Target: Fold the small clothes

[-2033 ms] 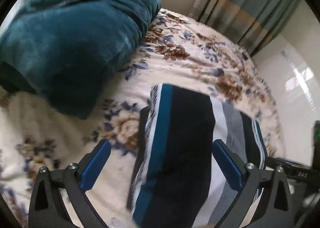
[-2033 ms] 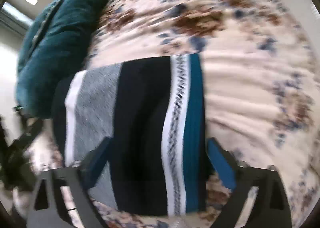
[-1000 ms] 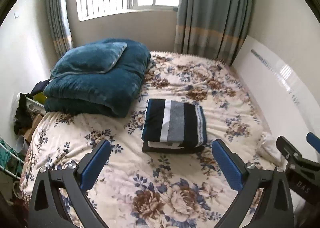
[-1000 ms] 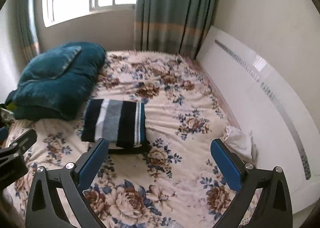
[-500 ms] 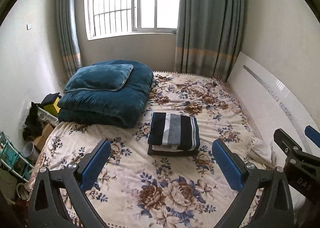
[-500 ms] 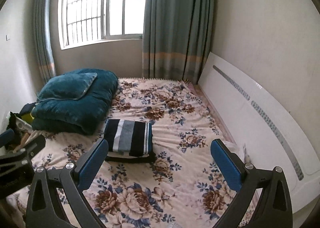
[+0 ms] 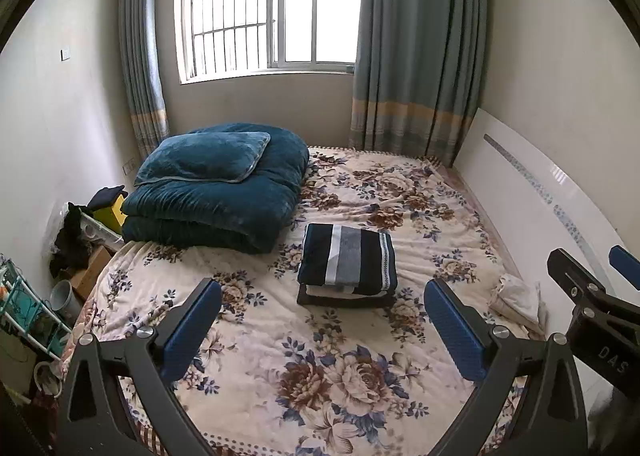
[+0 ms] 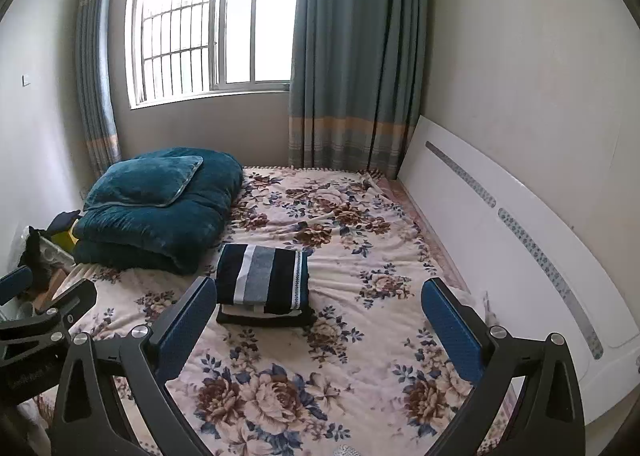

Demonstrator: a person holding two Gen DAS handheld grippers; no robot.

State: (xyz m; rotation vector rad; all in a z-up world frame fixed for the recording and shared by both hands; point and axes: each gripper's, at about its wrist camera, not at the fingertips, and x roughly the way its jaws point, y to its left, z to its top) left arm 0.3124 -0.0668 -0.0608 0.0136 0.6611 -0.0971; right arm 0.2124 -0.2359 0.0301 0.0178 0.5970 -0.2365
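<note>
A folded striped garment [image 7: 347, 258] [image 8: 265, 278], navy, white and grey, lies on top of a small stack of folded clothes in the middle of the floral bed [image 7: 320, 356] [image 8: 360, 316]. My left gripper [image 7: 322, 320] is open and empty, held well back from the stack above the bed's near end. My right gripper [image 8: 318, 320] is likewise open and empty, far from the stack. A crumpled white cloth [image 7: 518, 298] lies at the bed's right edge by the headboard.
A folded teal quilt with a pillow [image 7: 216, 192] [image 8: 156, 204] sits at the bed's far left. A white headboard [image 8: 520, 240] runs along the right wall. Boxes, a rack and clutter [image 7: 60, 256] fill the floor at left. A window and curtains [image 7: 416, 48] stand behind.
Both grippers have pulled far back and up from the striped garment, which was close between the fingers two seconds ago. The whole bed and room have come into view.
</note>
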